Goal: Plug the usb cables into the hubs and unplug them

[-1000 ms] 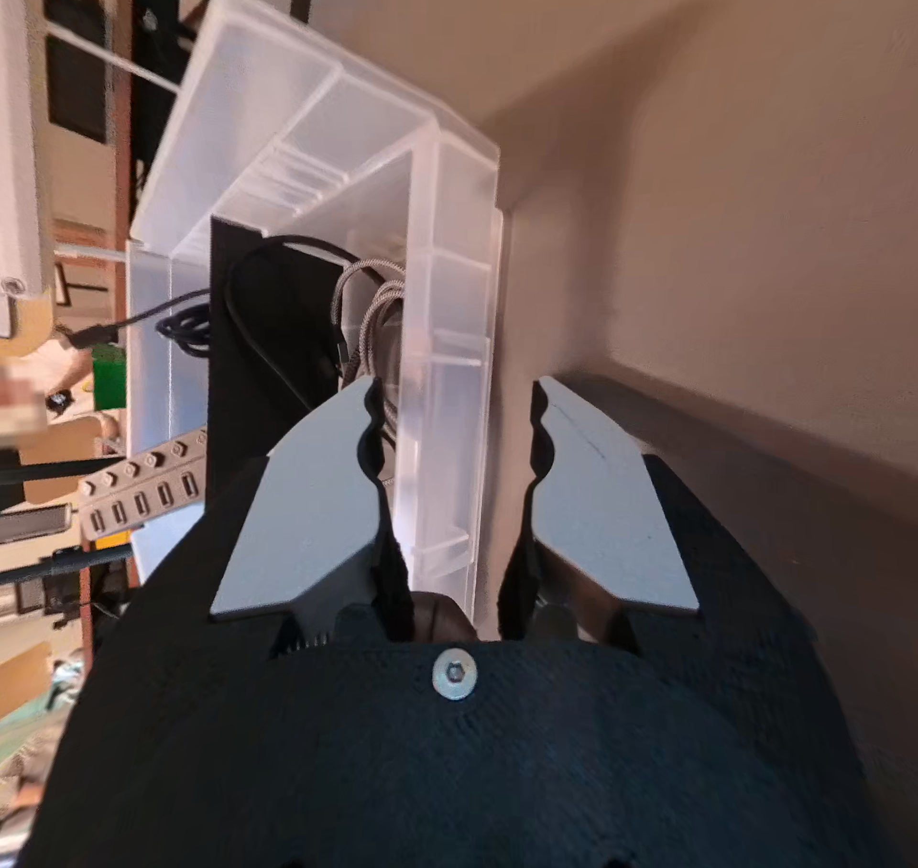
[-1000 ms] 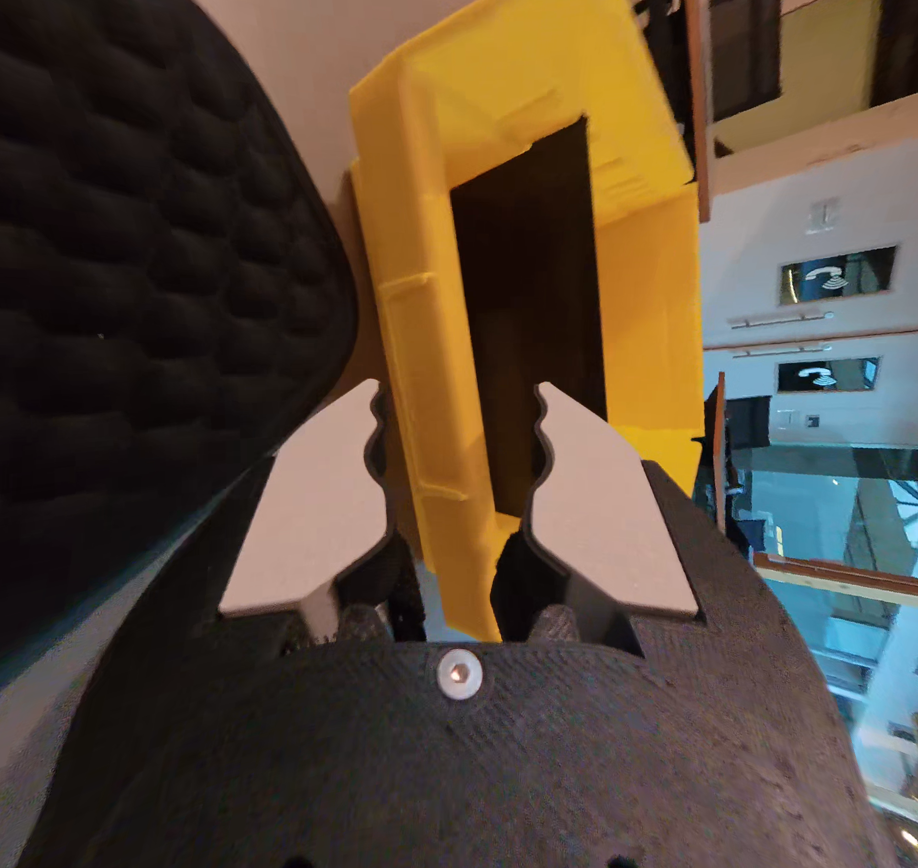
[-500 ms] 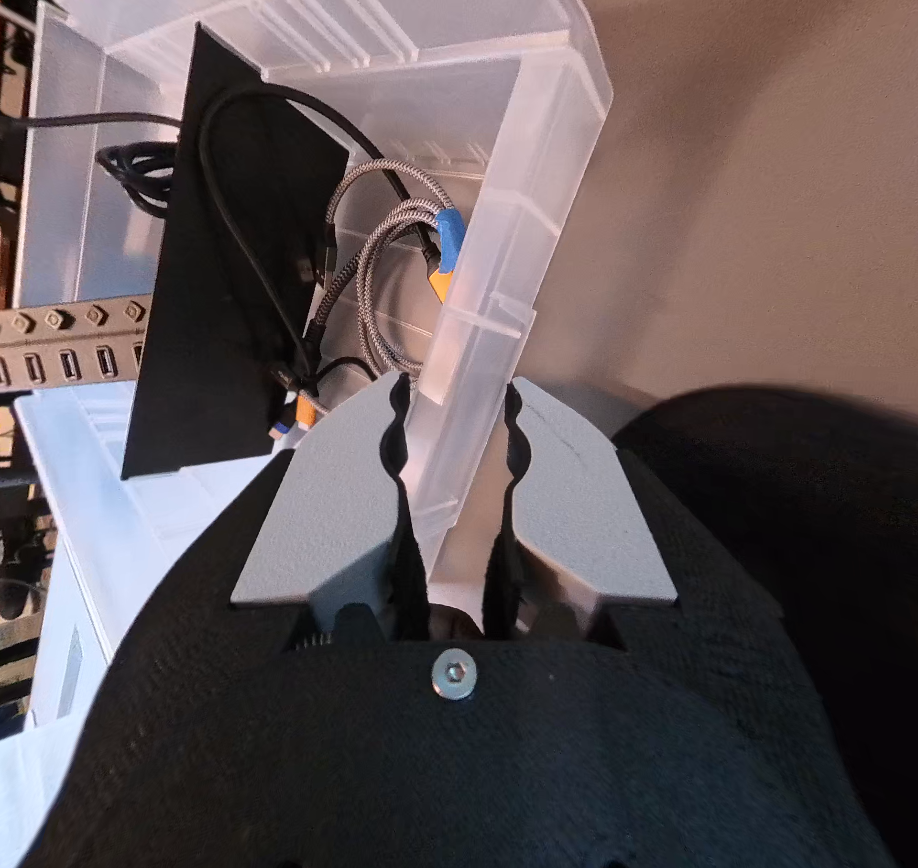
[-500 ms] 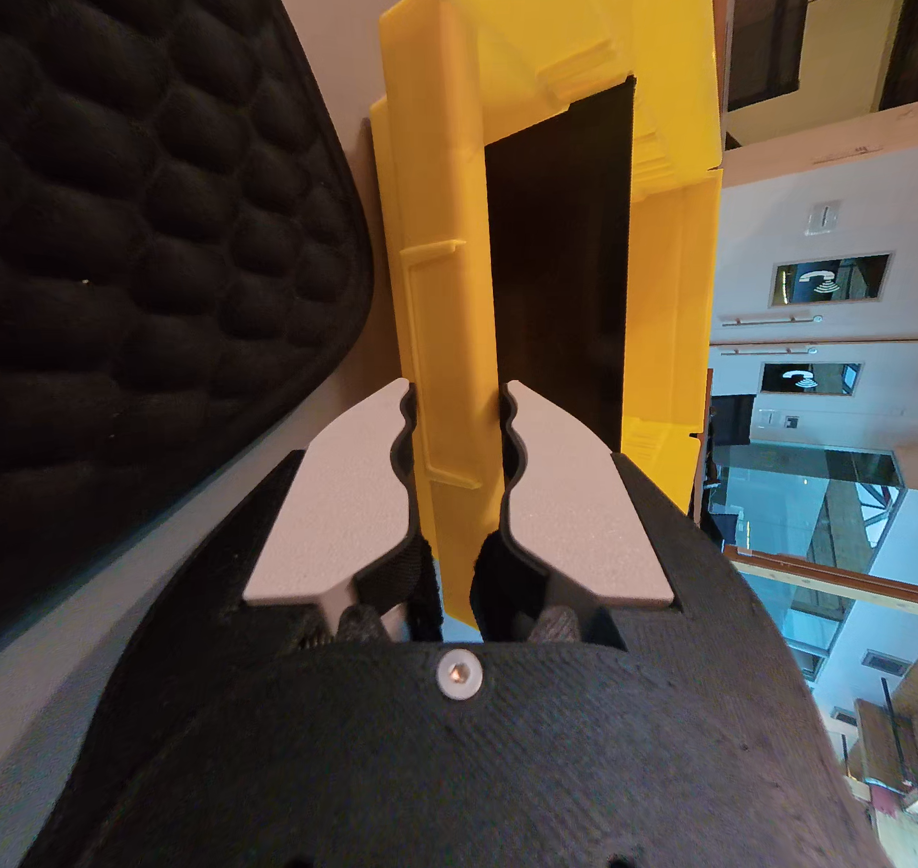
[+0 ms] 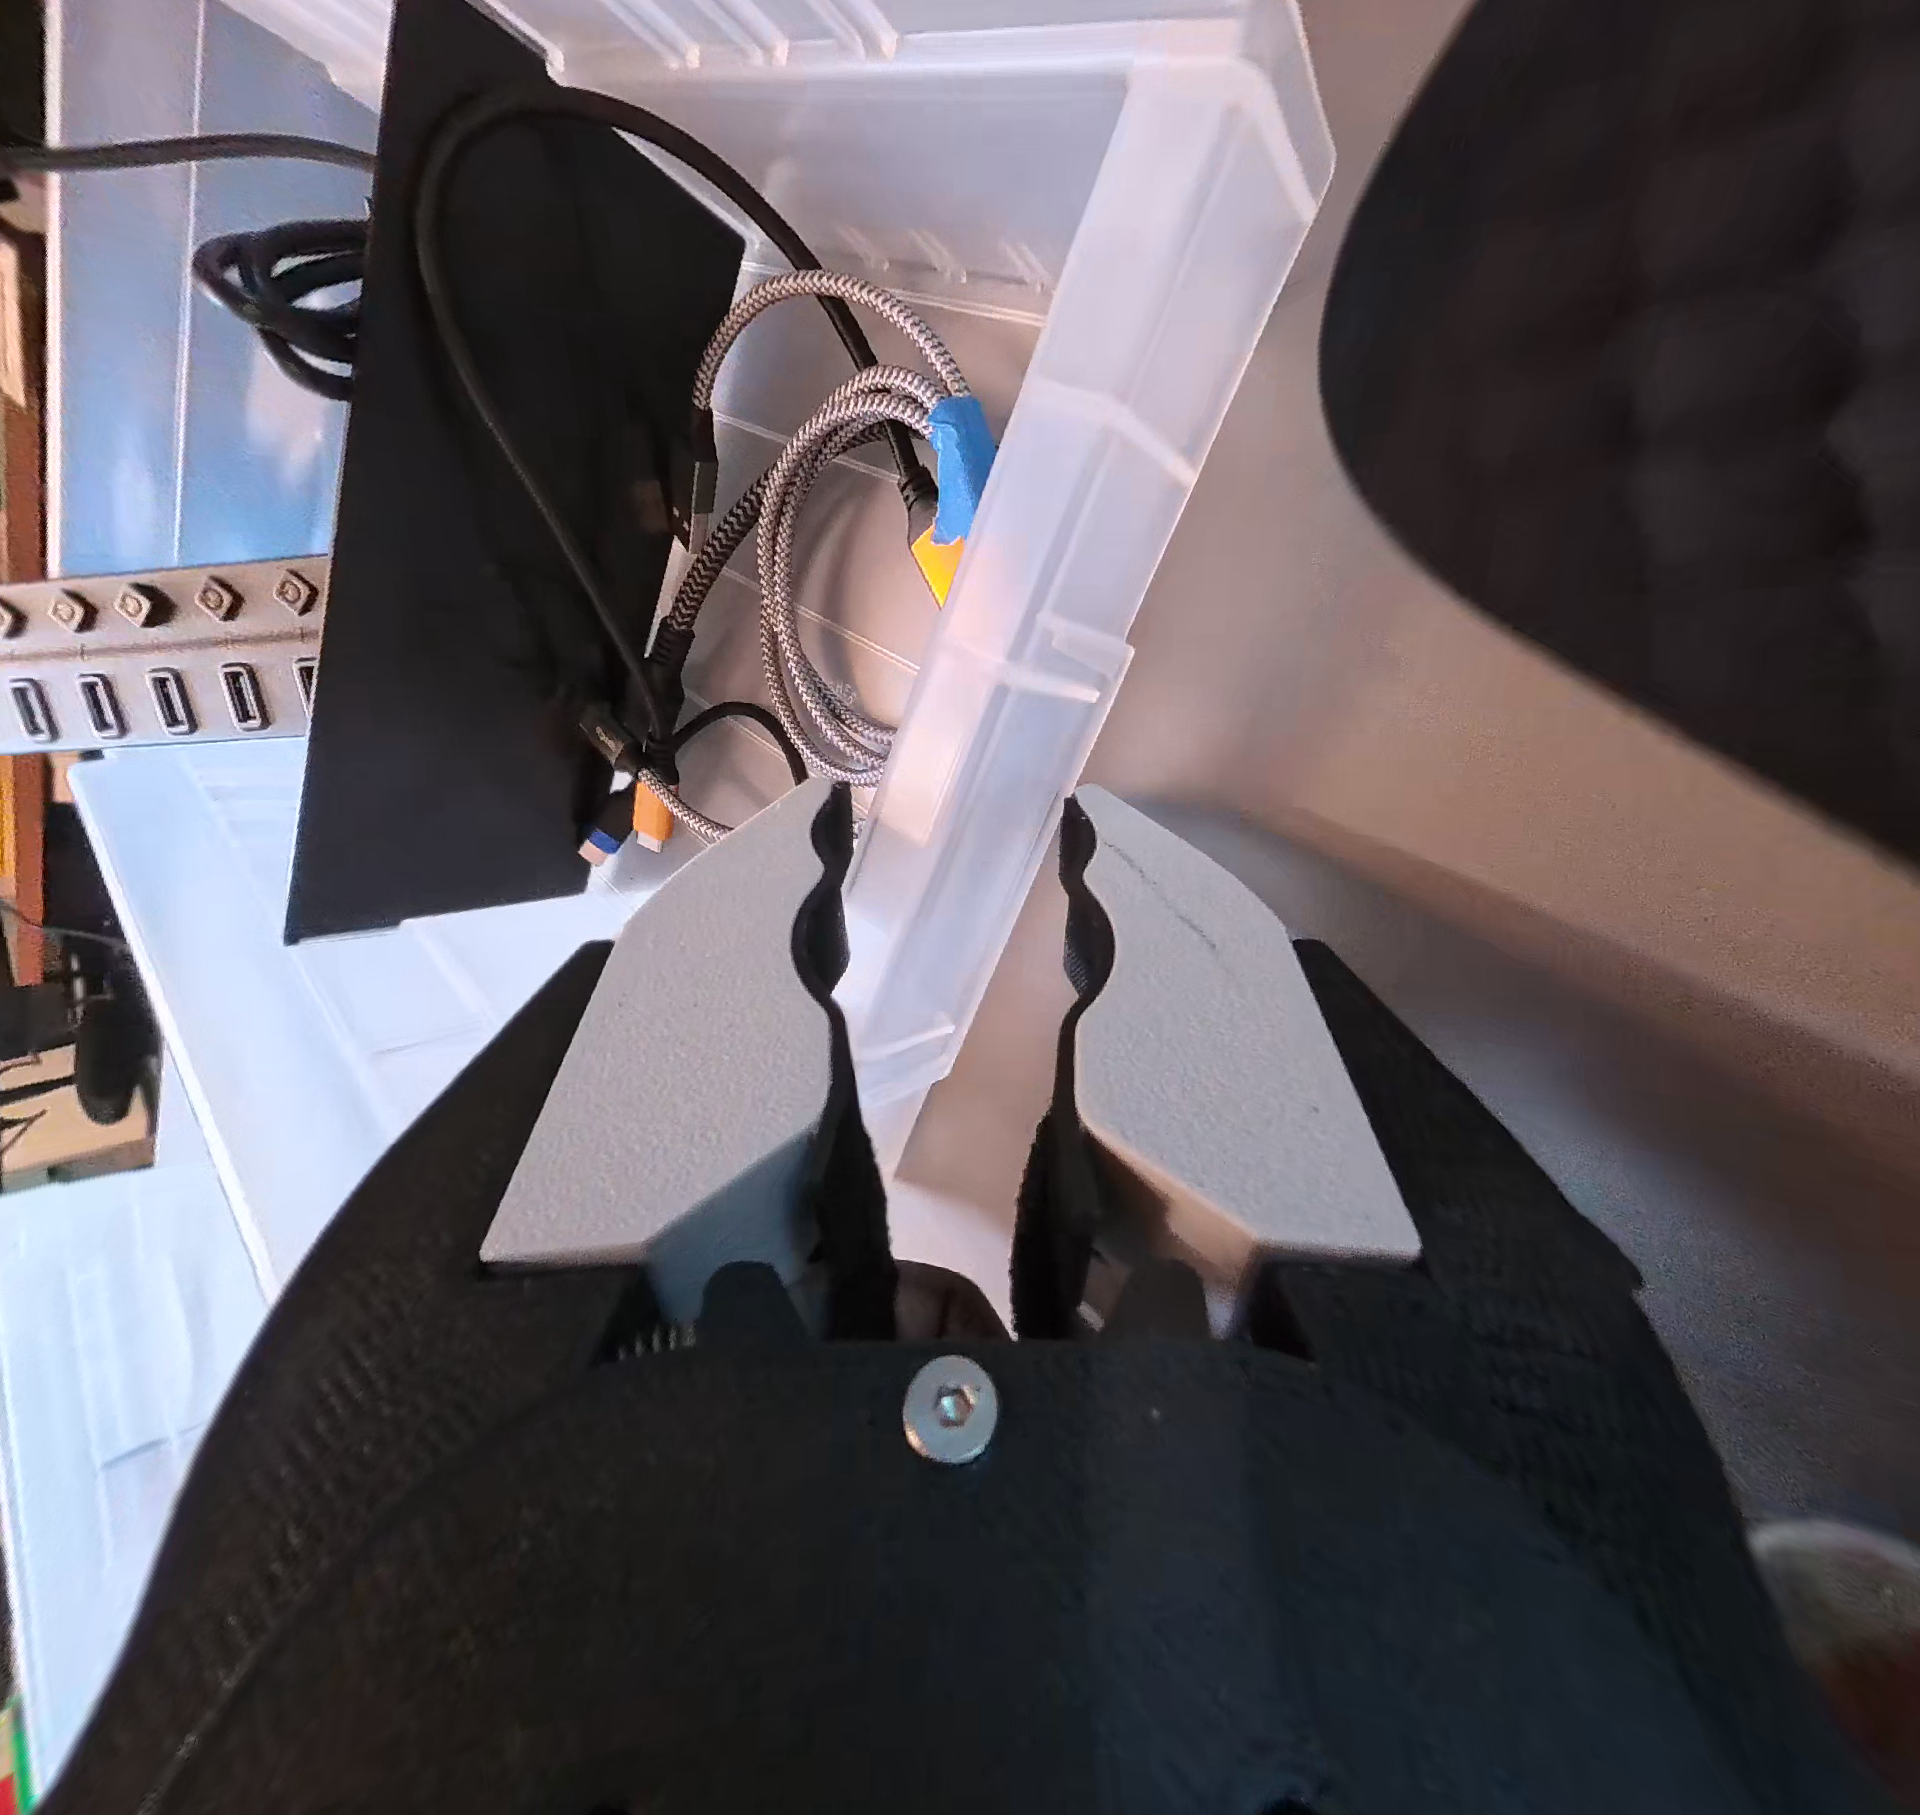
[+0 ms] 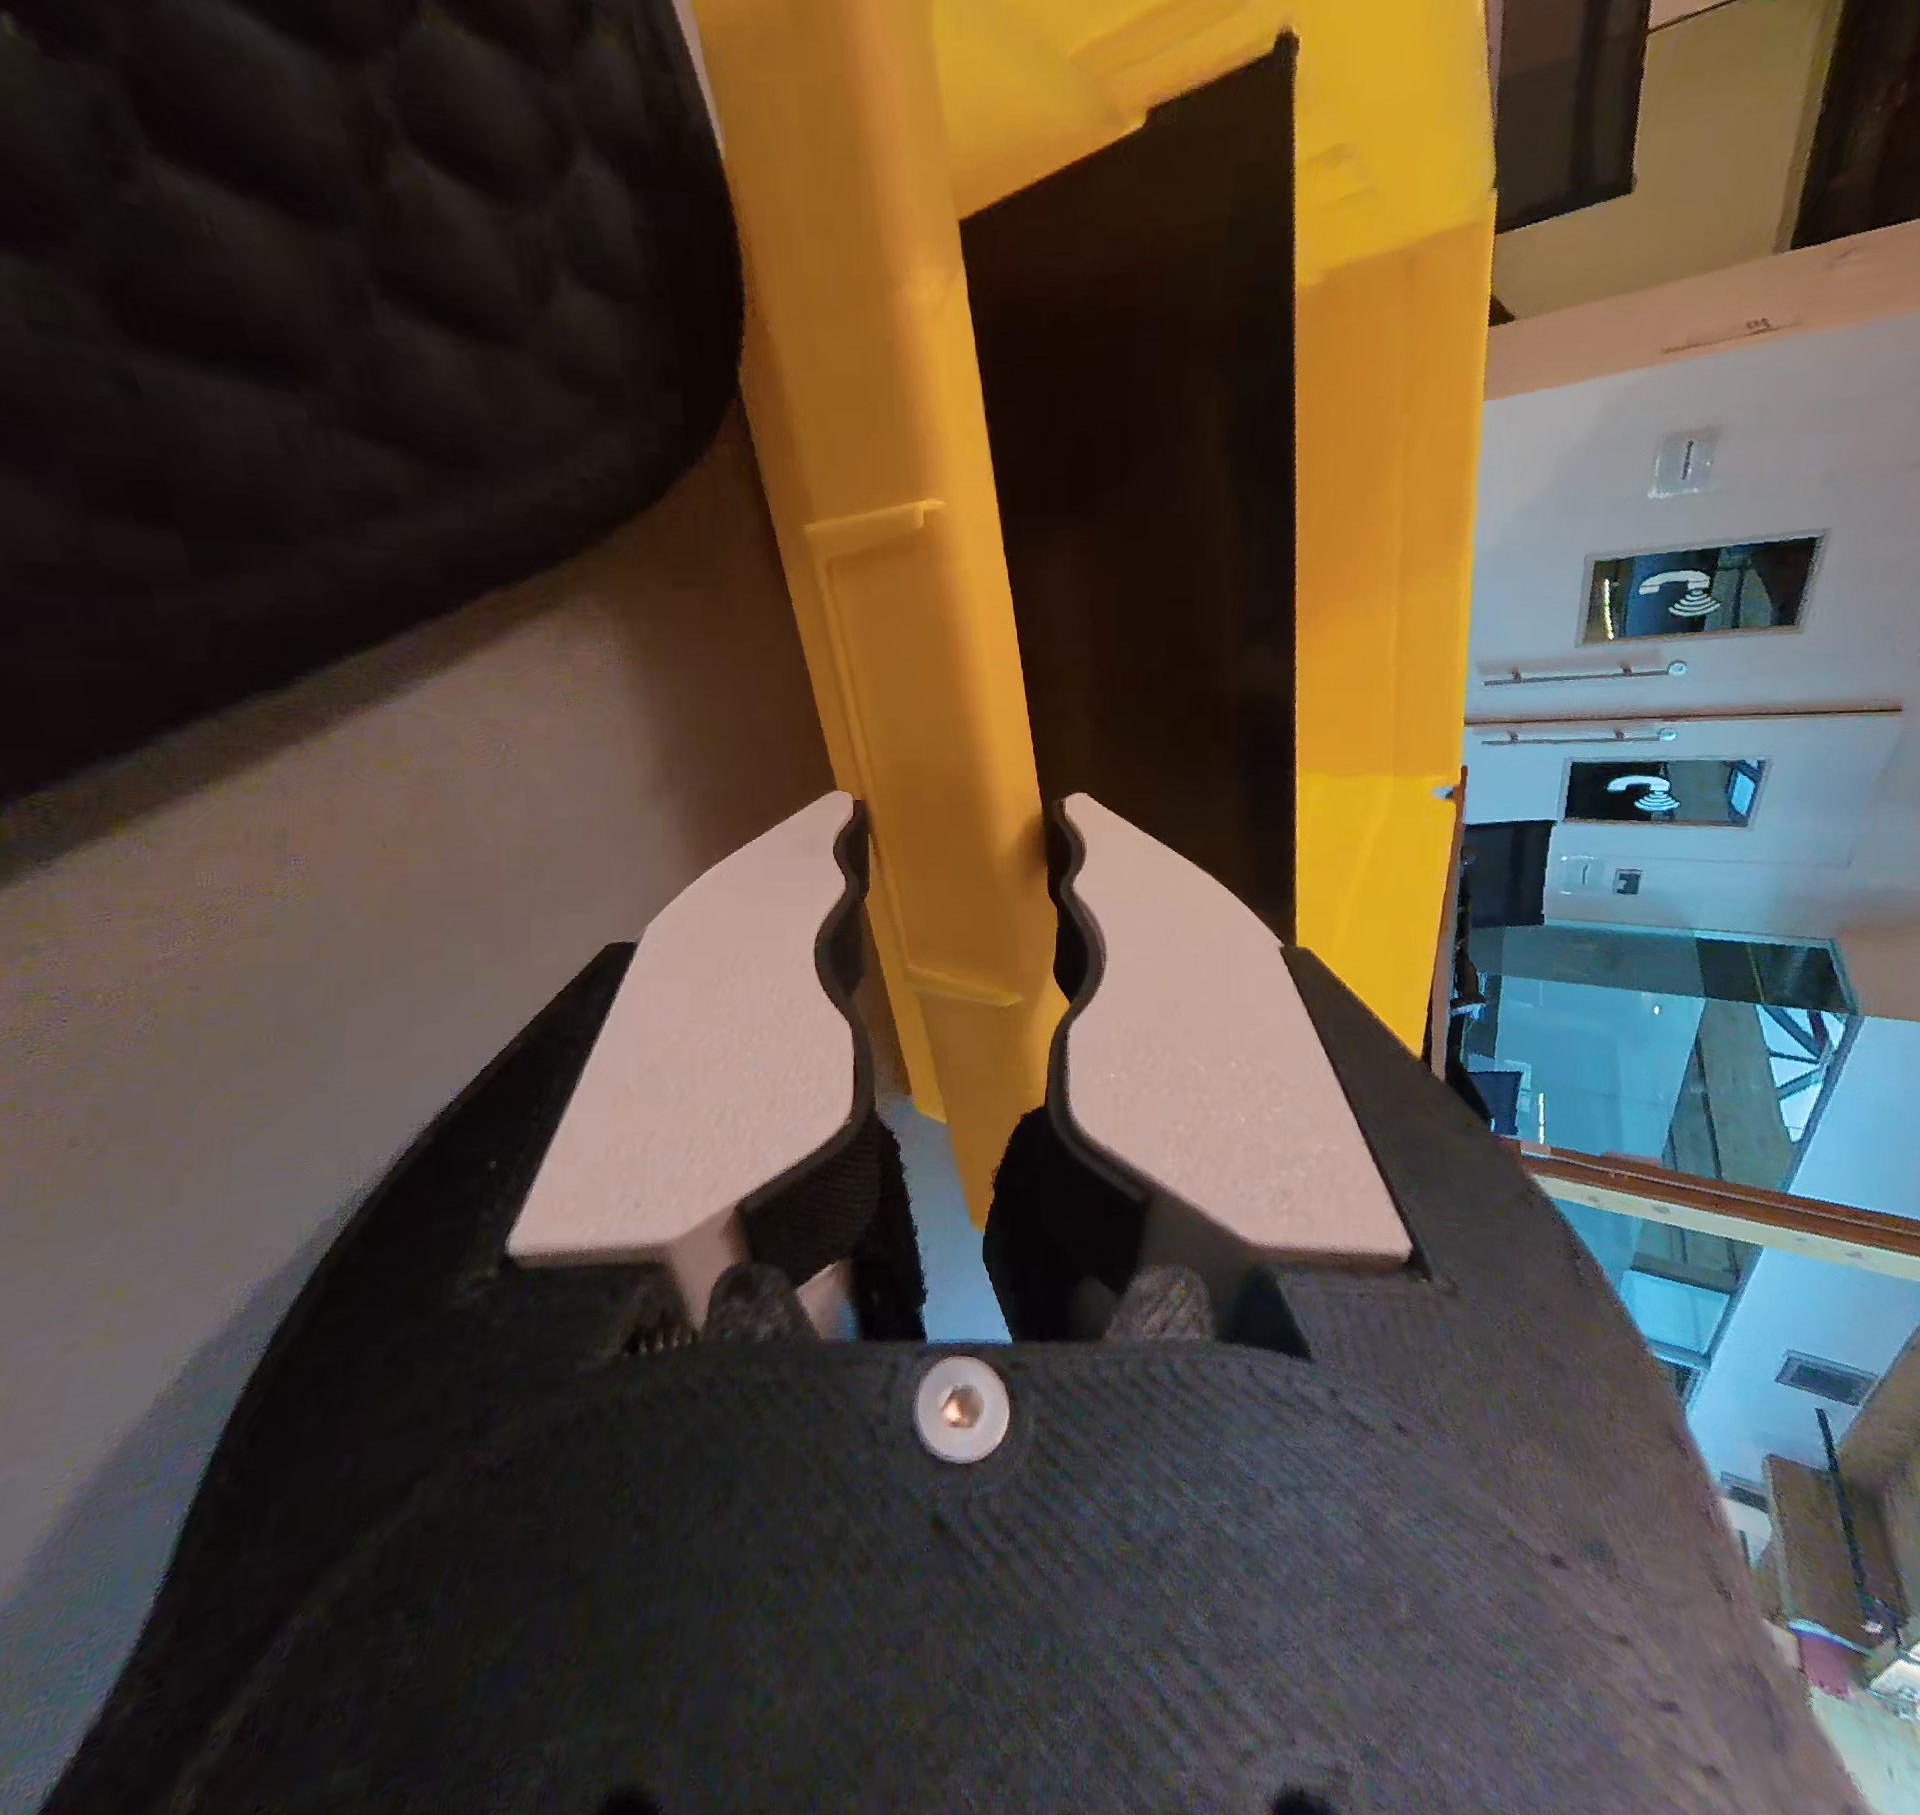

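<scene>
My left gripper [image 5: 951,804] is shut on the side wall of a clear plastic bin [image 5: 1091,477], which is tilted. Inside the bin lie a black liner sheet [image 5: 488,518], grey braided USB cables [image 5: 800,560] bound with blue tape [image 5: 961,466], a thin black cable and orange-tipped plugs [image 5: 649,815]. A grey USB hub [image 5: 156,664] with a row of ports shows at the far left behind the bin. My right gripper [image 6: 956,809] is shut on the side wall of a yellow bin [image 6: 883,311], which holds only a black liner [image 6: 1143,518].
A black quilted pad [image 6: 312,259] lies left of the yellow bin and also shows at the upper right of the left wrist view [image 5: 1662,363]. A beige surface [image 6: 312,934] is under both bins. A white plastic surface [image 5: 260,986] sits lower left. Room walls and glass [image 6: 1662,934] are at the right.
Both grippers stood open around the bin walls a second ago and have closed on them. The clear bin has tilted and come nearer; the black pad has entered the left wrist view.
</scene>
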